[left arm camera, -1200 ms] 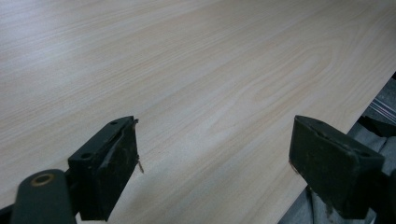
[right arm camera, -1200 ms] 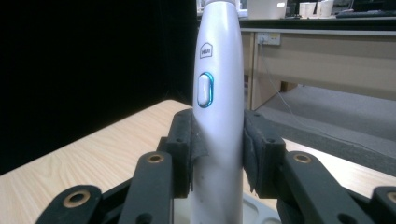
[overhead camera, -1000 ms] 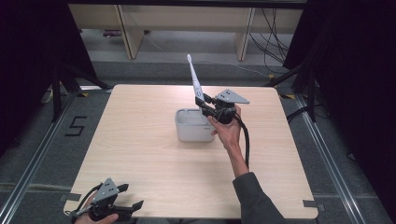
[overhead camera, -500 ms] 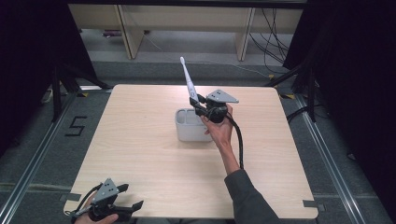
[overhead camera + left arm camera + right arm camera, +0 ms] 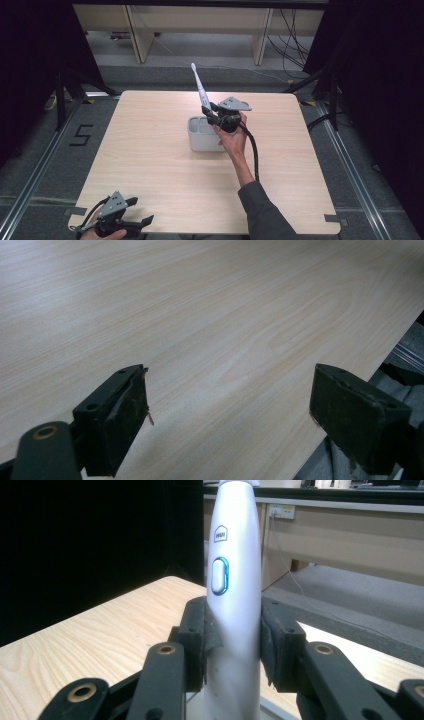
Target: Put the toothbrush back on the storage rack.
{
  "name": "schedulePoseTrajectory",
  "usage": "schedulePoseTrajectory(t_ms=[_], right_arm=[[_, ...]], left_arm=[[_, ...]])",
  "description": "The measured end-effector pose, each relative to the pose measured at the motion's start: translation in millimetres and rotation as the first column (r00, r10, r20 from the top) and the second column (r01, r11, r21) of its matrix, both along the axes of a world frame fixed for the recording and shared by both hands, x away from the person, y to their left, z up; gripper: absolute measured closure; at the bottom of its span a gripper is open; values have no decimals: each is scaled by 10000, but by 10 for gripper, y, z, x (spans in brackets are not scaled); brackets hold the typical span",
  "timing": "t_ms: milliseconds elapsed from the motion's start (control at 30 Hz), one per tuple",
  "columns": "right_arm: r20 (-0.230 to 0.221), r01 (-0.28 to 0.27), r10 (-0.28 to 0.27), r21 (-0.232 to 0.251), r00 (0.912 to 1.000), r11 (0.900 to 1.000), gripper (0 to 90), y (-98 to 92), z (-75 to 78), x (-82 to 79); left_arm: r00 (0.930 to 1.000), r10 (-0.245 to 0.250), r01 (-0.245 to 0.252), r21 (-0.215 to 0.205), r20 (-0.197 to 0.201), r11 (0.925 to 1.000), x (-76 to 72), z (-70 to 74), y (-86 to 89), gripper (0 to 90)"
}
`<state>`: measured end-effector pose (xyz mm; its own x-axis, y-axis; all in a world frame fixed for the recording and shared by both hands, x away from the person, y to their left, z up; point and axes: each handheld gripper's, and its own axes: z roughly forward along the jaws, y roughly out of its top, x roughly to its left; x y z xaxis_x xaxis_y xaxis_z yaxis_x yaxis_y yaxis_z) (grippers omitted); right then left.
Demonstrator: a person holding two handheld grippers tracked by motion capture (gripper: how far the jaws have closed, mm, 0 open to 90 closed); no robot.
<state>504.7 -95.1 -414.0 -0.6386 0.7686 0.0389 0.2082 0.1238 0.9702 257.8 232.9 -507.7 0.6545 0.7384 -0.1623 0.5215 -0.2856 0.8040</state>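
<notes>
Toothbrush (image 5: 234, 605): electric, rigid, smooth white plastic, likely slippery. Right gripper (image 5: 233, 645) pinches lower handle; brush upright, tilted, above white holder (image 5: 201, 137). Left gripper (image 5: 227, 415) spread, idle at table (image 5: 150, 150) edge.

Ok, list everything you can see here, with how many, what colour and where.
Electric toothbrush: one, white with a blue-ringed button, held upright and tilted above the holder, clamped between the right gripper's jaws.
Holder: one, pale grey box with compartments, middle of the table.
Table: one, light wood.
Floor mark "5": one, black, on the grey floor left of the table.
Cables: several, black, on the floor behind the table.
Right gripper: one, black, over the holder, closed on the toothbrush.
Left gripper: one, black, near front left table corner, jaws open, nothing between them.
</notes>
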Motion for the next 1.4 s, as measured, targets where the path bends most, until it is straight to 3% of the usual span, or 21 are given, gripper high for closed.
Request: schedulePoseTrajectory(t_ms=[33,67,100,233,267,433,467,500,600,700,733,967,1000,1033,1100,1167,1233,1400], right_arm=[[-110,-44,43,-6,9999,10000,667,7,-2,-3],[219,-118,121,-144,9997,9998,667,8,-9,16],[219,-118,121,-144,9997,9998,667,8,-9,16],[47,-34,35,-117,10000,9999,667,22,-30,3],[-110,-62,60,-154,9999,9999,667,20,-50,4],[-56,24,-26,-288,10000,9996,667,8,-96,5],[-145,55,-61,-395,9999,9992,667,9,-109,-2],[-145,55,-61,-395,9999,9992,667,9,-109,-2],[-324,17,-34,-522,9995,9986,667,10,-114,-7],[-23,102,-104,-836,9999,9964,667,-1,-116,3],[-228,-147,128,-845,9997,9963,667,7,-125,8],[-671,-166,80,-1285,9977,9916,666,37,-158,-8],[-471,-215,142,-1575,9988,9873,666,29,-157,4],[-471,-215,142,-1575,9988,9873,666,29,-157,4],[-748,-119,5,-1514,9972,9884,666,56,-166,-14],[-682,-348,235,-1691,9974,9850,666,55,-159,1],[-992,-238,57,-1826,9951,9829,665,52,-143,-3],[-1020,-294,84,-2064,9947,9780,664,26,-166,27]], left_arm=[[10000,33,-33,-23,27,10000,-1,-3,-2,149],[10000,-8,8,-20,1,10000,0,-1,0,149],[10000,-8,8,-20,1,10000,0,-1,0,149],[10000,-20,20,-20,0,10000,0,0,1,149],[9999,-99,98,242,15,9997,5,5,18,149],[10000,-33,33,39,-9,10000,1,-1,3,149],[10000,-92,92,213,-3,9997,5,3,14,149],[10000,-42,42,7,-39,10000,-2,3,-2,149],[10000,-78,78,-3,-5,10000,0,2,-5,149],[10000,-80,80,5,-12,10000,0,1,-5,149],[10000,-72,72,-7,-13,10000,0,1,-6,149],[10000,-72,72,24,-13,10000,-1,4,-3,149],[10000,-80,80,18,-16,10000,-1,4,-4,149],[10000,-80,80,18,-16,10000,-1,4,-4,149],[10000,-91,91,4,-10,10000,0,0,-6,149],[10000,-83,83,3,-13,10000,1,0,-7,149],[10000,-94,94,3,2,10000,0,2,-5,149],[10000,-88,88,10,2,10000,1,1,-7,149]])
